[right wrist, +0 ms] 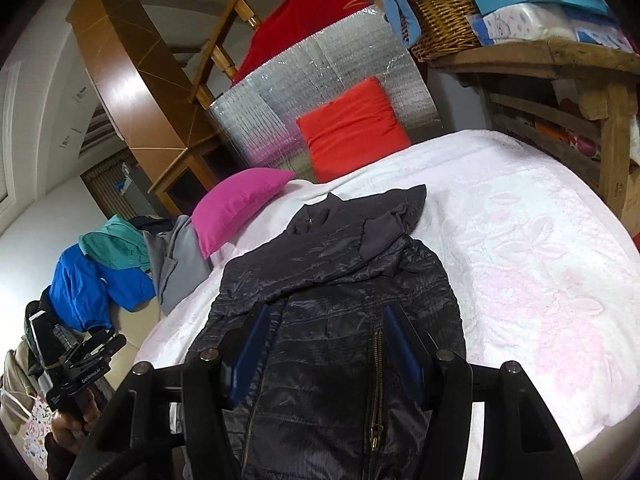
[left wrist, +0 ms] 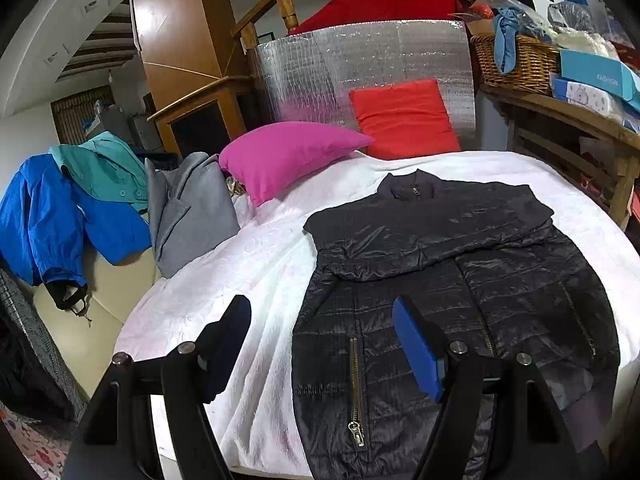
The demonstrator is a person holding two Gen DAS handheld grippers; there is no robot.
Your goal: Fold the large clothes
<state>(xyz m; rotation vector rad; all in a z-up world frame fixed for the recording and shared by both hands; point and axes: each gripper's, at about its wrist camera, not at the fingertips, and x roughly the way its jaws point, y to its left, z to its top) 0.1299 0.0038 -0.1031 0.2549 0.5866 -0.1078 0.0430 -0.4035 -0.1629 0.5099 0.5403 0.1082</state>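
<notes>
A dark quilted puffer jacket lies flat on the white-blanketed bed, sleeves folded across its chest; a pink pillow sits at ten o'clock. The left gripper and right gripper hover above it, both spread and empty.

A shiny black quilted jacket with brass zips is seen on the bed's white embossed floral cover; magenta pillow and red cushion are seen at the head edge.

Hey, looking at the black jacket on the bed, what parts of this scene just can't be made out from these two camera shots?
- Black jacket hem: cut off by the bottom edge and gripper frames, both views.
- Jacket's underside: hidden against the white bedspread.
- Wicker basket contents: covered by blue cloth and plastic bags, left wrist view.
- Person: only a hand shows, right wrist view.
</notes>
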